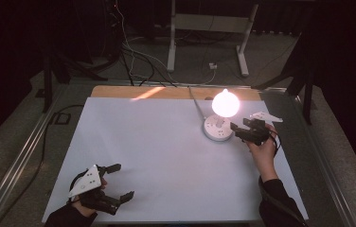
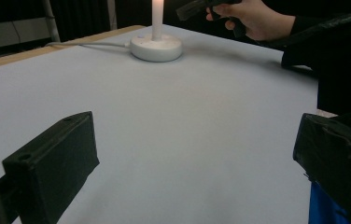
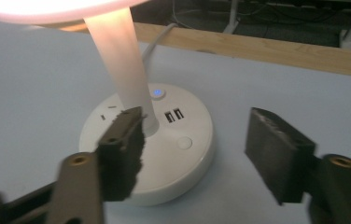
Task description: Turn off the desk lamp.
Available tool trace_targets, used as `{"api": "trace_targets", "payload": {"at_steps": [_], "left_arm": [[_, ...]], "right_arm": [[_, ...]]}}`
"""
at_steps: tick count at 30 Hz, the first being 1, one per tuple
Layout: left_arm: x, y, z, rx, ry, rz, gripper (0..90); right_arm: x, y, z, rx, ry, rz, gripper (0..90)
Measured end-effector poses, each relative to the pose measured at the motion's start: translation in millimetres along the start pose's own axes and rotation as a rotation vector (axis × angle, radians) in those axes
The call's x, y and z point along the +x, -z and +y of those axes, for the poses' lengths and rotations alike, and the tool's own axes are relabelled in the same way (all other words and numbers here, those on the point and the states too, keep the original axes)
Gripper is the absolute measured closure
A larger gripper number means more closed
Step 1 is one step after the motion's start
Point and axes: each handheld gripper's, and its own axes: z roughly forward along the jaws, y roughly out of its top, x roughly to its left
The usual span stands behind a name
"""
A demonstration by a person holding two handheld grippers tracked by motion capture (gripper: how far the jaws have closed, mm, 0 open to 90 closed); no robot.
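Light comes from a glowing round bulb (image 1: pixel 225 103) on a white stem (image 3: pixel 120 60), which stands in a round white socket base (image 1: pixel 218 128) at the far right of the white table (image 1: pixel 166 156). The right gripper (image 1: pixel 240 130) hovers just beside this base, on its right, held in the person's right hand (image 1: pixel 261 149). Its jaws stand wide apart and hold nothing. In the right gripper view the base (image 3: pixel 183 158) lies straight ahead and below the jaws: the left jaw overlaps the foot of the stem, the right jaw hangs over bare table past the base's edge. Whether the left jaw touches the stem cannot be told. On the base's top, ahead of the jaws, sit a small blue-lit button (image 3: pixel 157 93), two USB ports (image 3: pixel 174 114) and a plain round button (image 3: pixel 183 142). A white cable (image 3: pixel 157 39) runs from the base's far side toward the wooden table edge (image 3: pixel 276 49).

The left gripper (image 1: pixel 120 181) rests at the near left corner of the table, well apart from the lamp, jaws also wide and empty. From it, the base (image 2: pixel 156 46) is far ahead, with the right gripper (image 2: pixel 197 7) above and to its right.
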Motion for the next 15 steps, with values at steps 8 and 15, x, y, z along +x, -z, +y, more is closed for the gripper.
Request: {"api": "trace_targets", "payload": {"at_steps": [8, 15], "left_arm": [[0.2, -0.1, 0.0, -0.001, 0.003, -0.001, 0.5], [0.3, -0.1, -0.1, -0.001, 0.003, 0.0, 0.5]], "right_arm": [[2.5, -12.2, 0.0, 0.049, 0.005, -0.016, 73.5], [3.9, -23.5, -0.5, 0.076, -0.003, -0.016, 89.6]]}}
